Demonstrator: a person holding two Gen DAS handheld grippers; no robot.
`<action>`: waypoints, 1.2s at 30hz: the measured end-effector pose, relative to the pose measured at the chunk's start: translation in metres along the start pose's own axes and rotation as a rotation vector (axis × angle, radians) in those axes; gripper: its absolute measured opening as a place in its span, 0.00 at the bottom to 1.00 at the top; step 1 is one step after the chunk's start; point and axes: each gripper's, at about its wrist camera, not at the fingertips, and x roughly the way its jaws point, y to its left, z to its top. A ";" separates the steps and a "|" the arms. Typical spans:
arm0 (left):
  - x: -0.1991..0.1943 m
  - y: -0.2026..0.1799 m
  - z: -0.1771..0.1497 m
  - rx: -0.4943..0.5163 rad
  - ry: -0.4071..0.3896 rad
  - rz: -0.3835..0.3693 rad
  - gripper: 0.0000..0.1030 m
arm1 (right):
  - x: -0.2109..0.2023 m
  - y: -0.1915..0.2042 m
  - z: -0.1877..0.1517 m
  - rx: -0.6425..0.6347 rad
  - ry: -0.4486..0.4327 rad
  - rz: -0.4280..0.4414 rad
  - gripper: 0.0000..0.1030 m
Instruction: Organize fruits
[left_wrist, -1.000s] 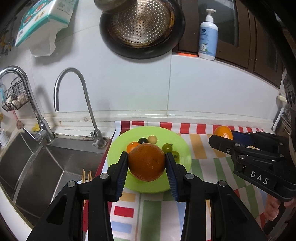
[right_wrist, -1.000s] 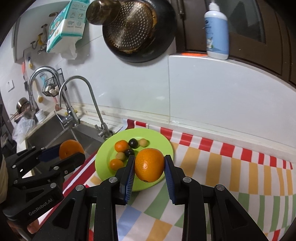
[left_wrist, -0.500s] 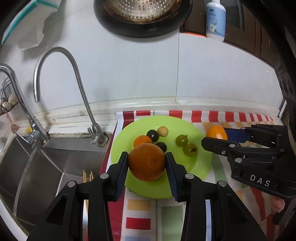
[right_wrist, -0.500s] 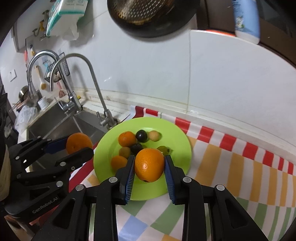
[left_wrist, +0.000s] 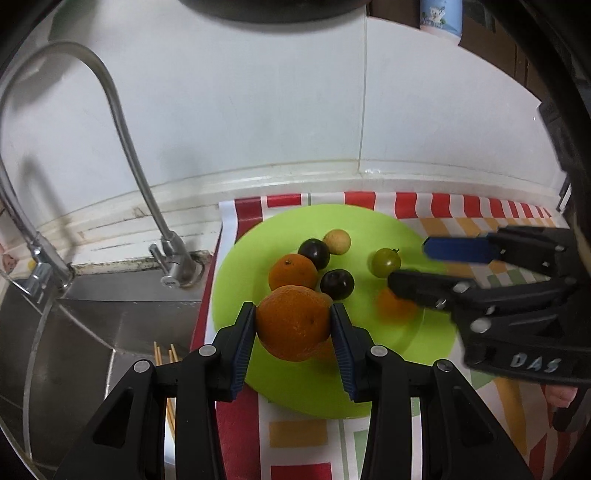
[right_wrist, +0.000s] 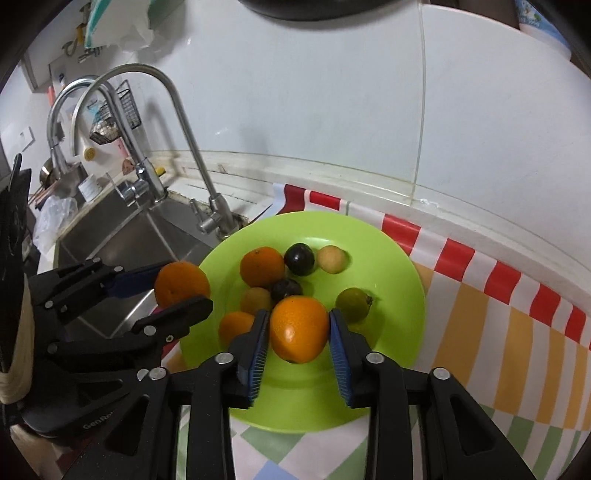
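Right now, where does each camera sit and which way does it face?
Left wrist: on the left hand-held gripper, looking down its fingers at its large orange over the round green plate.
Right wrist: on the right hand-held gripper, holding its own orange.
Shared: plate, steel tap, each other's gripper.

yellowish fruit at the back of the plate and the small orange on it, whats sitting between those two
A dark plum sits between the yellowish fruit and the small orange on the green plate, clearest in the right wrist view.

Both wrist views close above the green plate (left_wrist: 424, 332), angled down toward the wall, sharing plate and faucet (right_wrist: 177, 122).
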 end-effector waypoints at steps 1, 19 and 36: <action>0.002 -0.001 0.000 0.006 0.001 -0.002 0.38 | -0.002 -0.001 0.000 0.006 -0.009 -0.007 0.47; -0.016 -0.007 0.000 -0.001 -0.059 0.003 0.52 | -0.031 -0.014 -0.004 0.048 -0.078 -0.112 0.48; -0.119 -0.029 -0.007 -0.123 -0.213 0.101 0.69 | -0.108 -0.006 -0.025 0.070 -0.197 -0.154 0.57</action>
